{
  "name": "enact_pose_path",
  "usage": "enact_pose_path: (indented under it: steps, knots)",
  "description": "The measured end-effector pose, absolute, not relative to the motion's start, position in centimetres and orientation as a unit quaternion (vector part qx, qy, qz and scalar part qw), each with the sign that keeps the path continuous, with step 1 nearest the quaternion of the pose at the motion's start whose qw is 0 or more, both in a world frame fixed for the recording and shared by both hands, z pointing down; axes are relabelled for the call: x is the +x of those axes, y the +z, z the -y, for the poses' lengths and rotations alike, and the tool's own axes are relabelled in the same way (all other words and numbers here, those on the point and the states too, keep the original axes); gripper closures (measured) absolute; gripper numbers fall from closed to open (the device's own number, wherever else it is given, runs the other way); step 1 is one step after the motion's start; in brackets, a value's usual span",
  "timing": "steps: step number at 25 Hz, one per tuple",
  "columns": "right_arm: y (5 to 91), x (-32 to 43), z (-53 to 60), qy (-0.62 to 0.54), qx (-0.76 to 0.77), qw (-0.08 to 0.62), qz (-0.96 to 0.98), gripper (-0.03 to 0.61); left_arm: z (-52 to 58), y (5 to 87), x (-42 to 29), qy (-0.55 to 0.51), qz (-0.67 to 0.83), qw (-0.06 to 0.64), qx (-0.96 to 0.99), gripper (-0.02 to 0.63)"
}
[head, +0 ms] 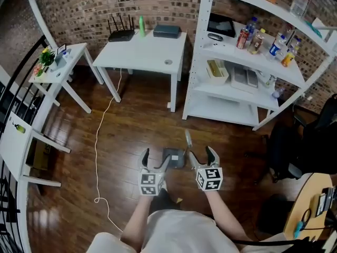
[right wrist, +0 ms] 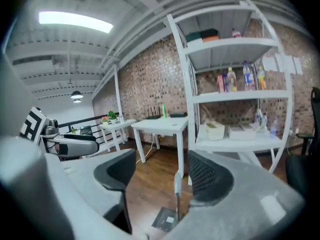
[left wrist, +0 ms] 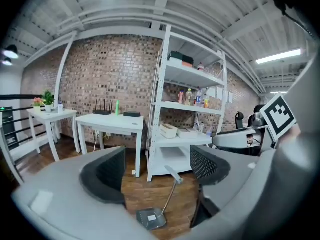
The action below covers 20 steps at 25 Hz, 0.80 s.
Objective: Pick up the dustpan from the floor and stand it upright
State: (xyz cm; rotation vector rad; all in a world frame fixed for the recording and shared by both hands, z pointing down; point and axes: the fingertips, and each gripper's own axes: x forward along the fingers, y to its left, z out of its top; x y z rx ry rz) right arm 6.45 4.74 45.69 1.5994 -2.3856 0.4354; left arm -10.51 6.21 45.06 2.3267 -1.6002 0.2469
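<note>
The grey dustpan [head: 174, 157] rests on the wooden floor with its long handle [head: 188, 140] rising upright and nothing holding it. My left gripper [head: 156, 160] hangs open above and just left of the pan. My right gripper [head: 202, 156] hangs open just right of the handle, apart from it. In the left gripper view the dustpan [left wrist: 151, 217] lies low between my open left gripper [left wrist: 160, 169] jaws, well beyond them. The right gripper view shows the handle [right wrist: 177, 183] and pan [right wrist: 166, 219] below my open right gripper [right wrist: 160, 176].
A white table [head: 142, 52] stands at the brick wall, with a white shelf rack [head: 247, 88] full of bottles and boxes to its right. A white cable [head: 97, 141] trails across the floor on the left. A black chair [head: 287, 152] stands at right, a railing [head: 10, 157] at left.
</note>
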Motion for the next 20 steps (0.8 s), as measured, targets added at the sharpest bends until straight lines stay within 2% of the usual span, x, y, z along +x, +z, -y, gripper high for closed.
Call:
enact_pose_path:
  steps: [2, 5, 7, 11, 20]
  knots:
    - [41.8, 8.8, -7.3, 0.096, 0.546, 0.084, 0.828, 0.223, -9.0, 42.5, -7.9, 0.063, 0.566, 0.132, 0.811, 0.196]
    - [37.4, 12.8, -12.6, 0.066, 0.537, 0.038, 0.84, 0.173, -14.1, 38.7, -3.1, 0.029, 0.582, 0.1, 0.806, 0.196]
    - [36.1, 15.2, -16.0, 0.059, 0.531, 0.024, 0.845, 0.17, -17.3, 36.8, -0.1, 0.011, 0.595, 0.085, 0.799, 0.196]
    - [35.3, 18.6, -22.3, 0.042, 0.525, 0.038, 0.849, 0.17, -23.3, 35.1, 3.9, 0.006, 0.601, 0.082, 0.795, 0.198]
    - [29.9, 20.4, -27.5, 0.004, 0.557, 0.032, 0.83, 0.175, -28.3, 29.5, 3.8, 0.002, 0.591, 0.028, 0.806, 0.211]
